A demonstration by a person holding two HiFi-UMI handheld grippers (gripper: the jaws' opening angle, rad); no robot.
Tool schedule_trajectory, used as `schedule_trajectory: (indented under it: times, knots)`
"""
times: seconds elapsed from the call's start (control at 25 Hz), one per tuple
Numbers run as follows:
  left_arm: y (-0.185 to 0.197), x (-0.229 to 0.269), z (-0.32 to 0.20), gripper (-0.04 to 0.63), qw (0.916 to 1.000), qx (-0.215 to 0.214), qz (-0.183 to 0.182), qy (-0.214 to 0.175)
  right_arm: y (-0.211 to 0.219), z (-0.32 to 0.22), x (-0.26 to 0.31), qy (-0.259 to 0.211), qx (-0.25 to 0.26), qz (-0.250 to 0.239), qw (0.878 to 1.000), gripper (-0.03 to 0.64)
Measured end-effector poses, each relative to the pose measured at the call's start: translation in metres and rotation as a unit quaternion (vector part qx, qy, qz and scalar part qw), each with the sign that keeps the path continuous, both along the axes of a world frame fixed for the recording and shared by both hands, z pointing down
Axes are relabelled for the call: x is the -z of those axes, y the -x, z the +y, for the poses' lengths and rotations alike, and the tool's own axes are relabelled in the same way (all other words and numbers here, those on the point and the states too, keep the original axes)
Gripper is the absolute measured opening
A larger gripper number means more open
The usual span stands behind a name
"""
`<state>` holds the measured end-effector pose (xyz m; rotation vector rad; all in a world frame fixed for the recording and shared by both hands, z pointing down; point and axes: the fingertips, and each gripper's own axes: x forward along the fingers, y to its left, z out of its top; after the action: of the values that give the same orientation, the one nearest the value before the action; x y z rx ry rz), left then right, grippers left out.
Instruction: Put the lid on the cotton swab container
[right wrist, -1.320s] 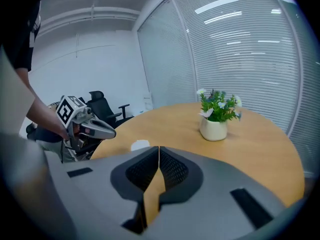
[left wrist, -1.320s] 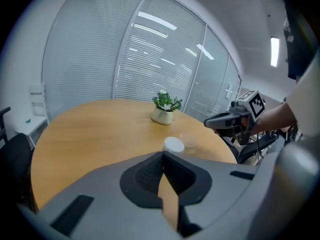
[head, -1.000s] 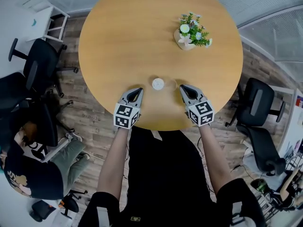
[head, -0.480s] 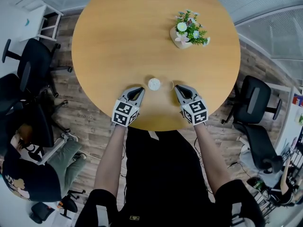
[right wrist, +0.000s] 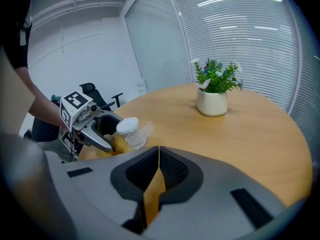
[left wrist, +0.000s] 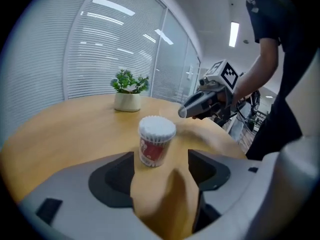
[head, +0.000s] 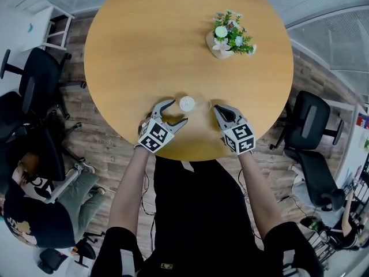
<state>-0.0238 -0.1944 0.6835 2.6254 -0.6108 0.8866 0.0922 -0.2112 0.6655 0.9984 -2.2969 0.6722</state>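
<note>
The left gripper (head: 178,111) is at the lower middle of the head view. Its 2 jaws have just been opening and stand wide apart, holding nothing. The cotton swab container (head: 187,103) stands upright on the round wooden table (head: 144,45), just past the jaw tips. Its top is open and the white swabs show. A clear lid (right wrist: 144,130) lies just beside it. The right gripper (head: 218,109), to the right, has its jaws pressed together with nothing in them. A potted plant (head: 229,38) stands at the upper right.
</note>
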Motion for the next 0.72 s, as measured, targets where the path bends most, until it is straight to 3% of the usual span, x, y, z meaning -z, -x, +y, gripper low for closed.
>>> schedule_trajectory:
  times: [0.12,0.28,0.56,0.72]
  knots:
    - [-0.010,0.000,-0.007,0.345,0.9995,-0.026,0.003,-0.019,-0.001,0.002,-0.001,0.001,0.003,0.002,1.000,0.005]
    - [-0.019,0.003,-0.020,0.346,0.9986,-0.030,0.013,-0.042,-0.002,0.002,-0.002,0.002,0.002,0.004,1.000,0.005]
    - [-0.030,0.000,-0.026,0.272,0.9974,-0.046,0.015,-0.053,-0.002,0.000,-0.002,0.001,0.002,0.003,1.000,0.005]
    - [-0.030,0.001,-0.028,0.264,0.9974,-0.041,0.022,-0.056,0.003,-0.002,0.000,-0.004,0.004,0.001,1.000,0.005]
